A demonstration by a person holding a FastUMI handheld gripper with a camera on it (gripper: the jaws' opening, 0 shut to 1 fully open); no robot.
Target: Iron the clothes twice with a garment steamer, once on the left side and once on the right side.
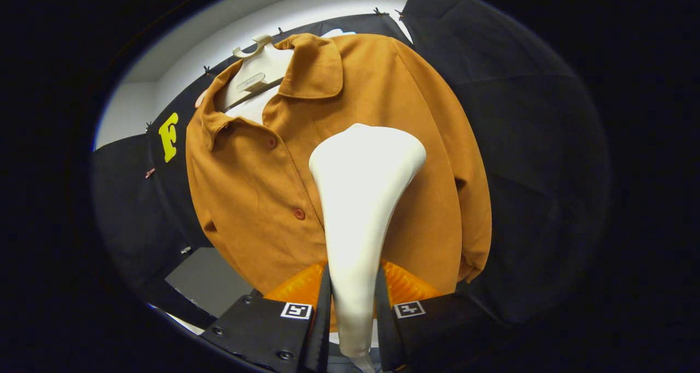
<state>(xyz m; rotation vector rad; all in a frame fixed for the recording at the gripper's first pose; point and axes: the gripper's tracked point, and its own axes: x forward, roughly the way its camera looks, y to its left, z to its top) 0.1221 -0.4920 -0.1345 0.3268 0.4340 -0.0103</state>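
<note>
The gripper (353, 302) has its fingers closed onto the narrow handle of a white, smooth plastic garment steamer (358, 198), one finger pressing on each side. The steamer rises from between the fingers and widens into a broad flat head, which sits against the front of a mustard-brown button-up shirt with a wide collar (262, 187). The head lies just to the side of the row of reddish buttons (298, 214), over the panel away from them. The shirt hangs on a cream plastic hanger (254, 69) in front of the black cloth booth wall (525, 121). A white wall (306, 17) shows above the cloth. Below the shirt's hem, beside the fingers, a flat grey surface (205, 283) is visible.
</note>
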